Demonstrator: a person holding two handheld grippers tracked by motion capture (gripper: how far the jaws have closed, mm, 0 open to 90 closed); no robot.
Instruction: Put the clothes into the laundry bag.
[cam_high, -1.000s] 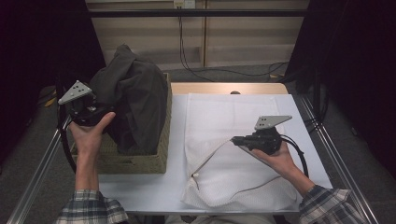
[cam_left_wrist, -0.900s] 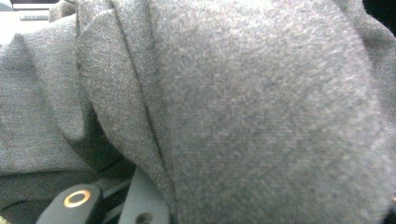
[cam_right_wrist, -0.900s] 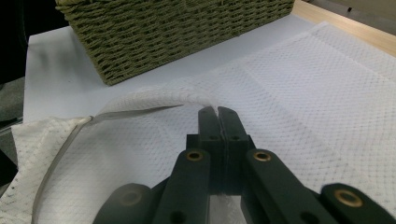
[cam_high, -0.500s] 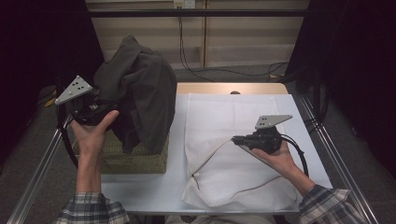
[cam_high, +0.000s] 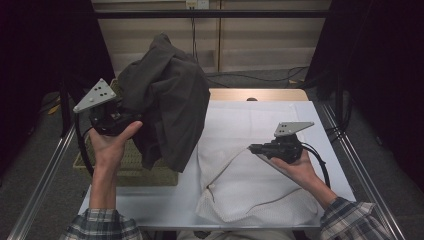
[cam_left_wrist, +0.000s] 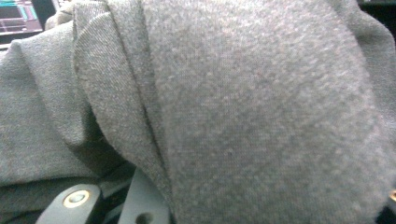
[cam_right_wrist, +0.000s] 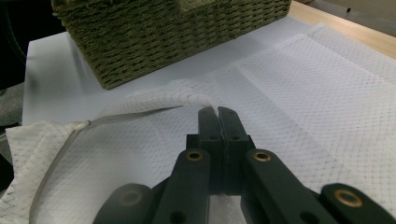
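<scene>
The left gripper (cam_high: 125, 120) clamps the dark garment (cam_high: 167, 105) above the wicker basket (cam_high: 131, 167), while the right gripper (cam_right_wrist: 217, 112) pinches the white mesh laundry bag's (cam_high: 260, 195) rim, holding it ready.

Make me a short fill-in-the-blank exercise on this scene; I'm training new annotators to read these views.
1. The left gripper lifts a dark garment above the woven ____.
2. The right gripper pinches the edge of the ____ mesh bag.
3. In the right gripper view its fingers are ____.
4. The basket stands at the table's ____ side in the high view.

Missing words: basket; white; shut; left
</scene>
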